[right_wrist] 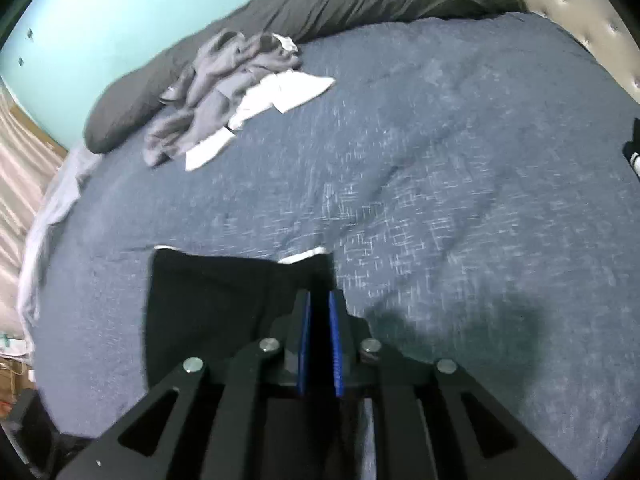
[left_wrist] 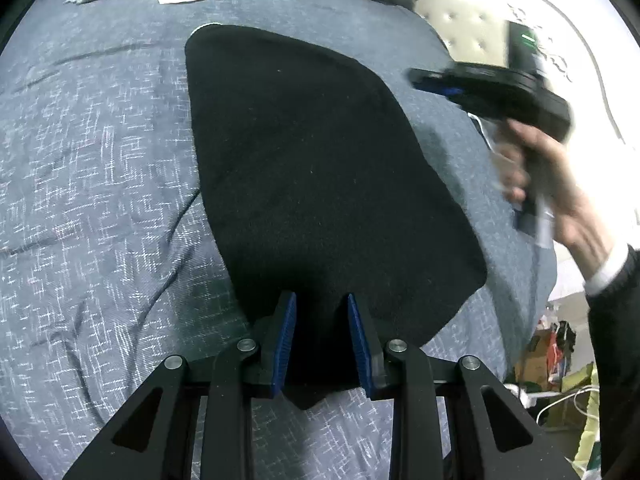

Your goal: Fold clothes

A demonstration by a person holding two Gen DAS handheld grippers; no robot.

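Observation:
A black garment point(left_wrist: 312, 168) lies spread flat on the blue bedspread point(left_wrist: 100, 160). My left gripper point(left_wrist: 322, 300) is at its near corner, with the black cloth filling the narrow gap between the blue pads and its tip poking out below them. My right gripper point(left_wrist: 416, 76) is blurred in a person's hand point(left_wrist: 560, 192), in the air beside the garment's far right edge. In the right wrist view the right gripper point(right_wrist: 320, 294) hovers by a corner of the black garment point(right_wrist: 212, 300); its jaws stand almost together and hold nothing.
A crumpled pile of grey and white clothes point(right_wrist: 224, 92) sits at the far side of the bed, against a dark pillow point(right_wrist: 360, 4). A padded headboard point(right_wrist: 580, 8) is at the right. Boxes and cables point(left_wrist: 560, 352) clutter the floor beyond the bed edge.

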